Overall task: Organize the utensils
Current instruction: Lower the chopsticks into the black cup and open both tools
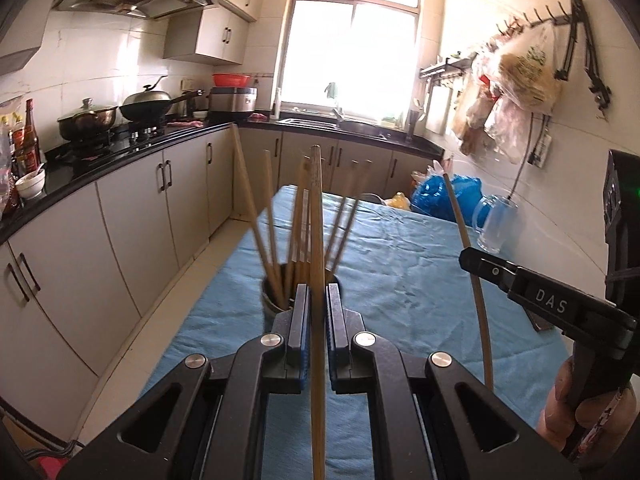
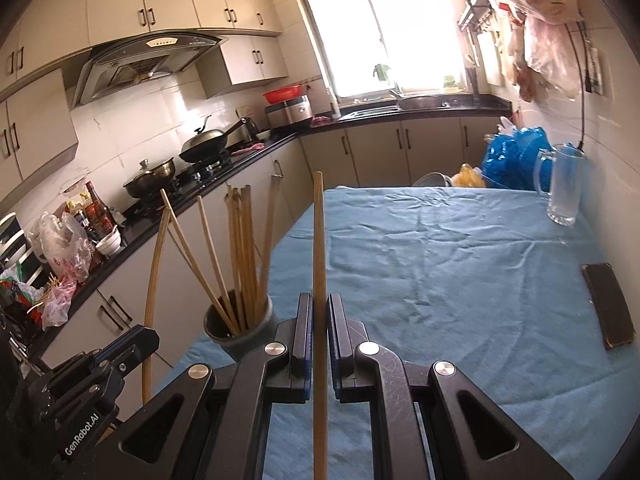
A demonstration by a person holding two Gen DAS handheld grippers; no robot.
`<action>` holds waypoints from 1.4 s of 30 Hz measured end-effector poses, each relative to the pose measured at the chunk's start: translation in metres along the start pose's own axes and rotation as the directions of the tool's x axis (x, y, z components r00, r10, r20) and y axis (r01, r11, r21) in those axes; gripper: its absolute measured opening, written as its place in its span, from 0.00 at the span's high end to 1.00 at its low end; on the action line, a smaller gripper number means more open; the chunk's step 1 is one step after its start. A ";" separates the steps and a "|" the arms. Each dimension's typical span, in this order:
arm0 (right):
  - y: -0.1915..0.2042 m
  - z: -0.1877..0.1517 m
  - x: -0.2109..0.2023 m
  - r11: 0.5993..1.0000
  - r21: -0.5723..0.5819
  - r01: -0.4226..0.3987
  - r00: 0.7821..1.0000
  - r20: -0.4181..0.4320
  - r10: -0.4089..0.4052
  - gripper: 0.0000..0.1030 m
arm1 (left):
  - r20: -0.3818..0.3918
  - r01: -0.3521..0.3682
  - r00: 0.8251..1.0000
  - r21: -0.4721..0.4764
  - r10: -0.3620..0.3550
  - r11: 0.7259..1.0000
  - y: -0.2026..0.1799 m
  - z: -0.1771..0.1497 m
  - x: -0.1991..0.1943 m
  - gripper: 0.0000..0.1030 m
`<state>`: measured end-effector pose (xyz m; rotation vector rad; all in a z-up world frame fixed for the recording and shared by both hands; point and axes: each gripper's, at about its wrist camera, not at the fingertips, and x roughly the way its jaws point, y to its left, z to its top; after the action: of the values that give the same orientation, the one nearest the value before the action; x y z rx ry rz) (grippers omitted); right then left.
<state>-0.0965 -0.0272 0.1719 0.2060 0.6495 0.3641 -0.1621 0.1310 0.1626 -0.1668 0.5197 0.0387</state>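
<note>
The left tool (image 1: 318,300) is pinched tight on one long, pale wooden chopstick (image 1: 317,216), which runs upright between its blue-padded jaws. The right tool (image 2: 319,312) is likewise closed on a second wooden chopstick (image 2: 319,240), standing up between its jaws. Just ahead of the left tool, and to the left of the right one, a dark round holder cup (image 2: 240,334) stands on the surface, with a loose fan of wooden chopsticks (image 2: 240,248) leaning in it. Farther off stand a clear glass mug (image 2: 562,188) and a flat black phone (image 2: 608,306), well apart, near the right wall. A wrinkled blue cloth (image 2: 440,260) covers the surface; beyond it are a black kitchen counter (image 1: 132,150) with pots, and a bright window (image 1: 352,40)
</note>
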 end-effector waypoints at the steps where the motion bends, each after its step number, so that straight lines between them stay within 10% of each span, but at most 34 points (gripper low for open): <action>1: 0.002 0.002 0.003 1.000 -0.003 -0.008 1.000 0.001 0.008 0.92 | 0.003 -0.009 1.000 -0.004 0.009 1.000 0.004 0.002 0.001 0.93; 24: 0.039 0.052 0.068 0.986 0.019 -0.163 0.986 0.035 0.162 0.92 | 0.011 -0.070 0.997 -0.130 0.072 0.989 0.069 0.053 0.042 0.93; 42: 0.015 0.084 0.125 0.935 0.178 -0.307 0.943 0.188 0.274 0.92 | 0.186 0.168 0.975 -0.262 -0.121 0.950 0.057 0.098 0.085 0.93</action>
<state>0.0433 0.0296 0.1732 0.5284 0.4956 0.5608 -0.0449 0.2036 0.1955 -0.4720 0.3303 -0.0190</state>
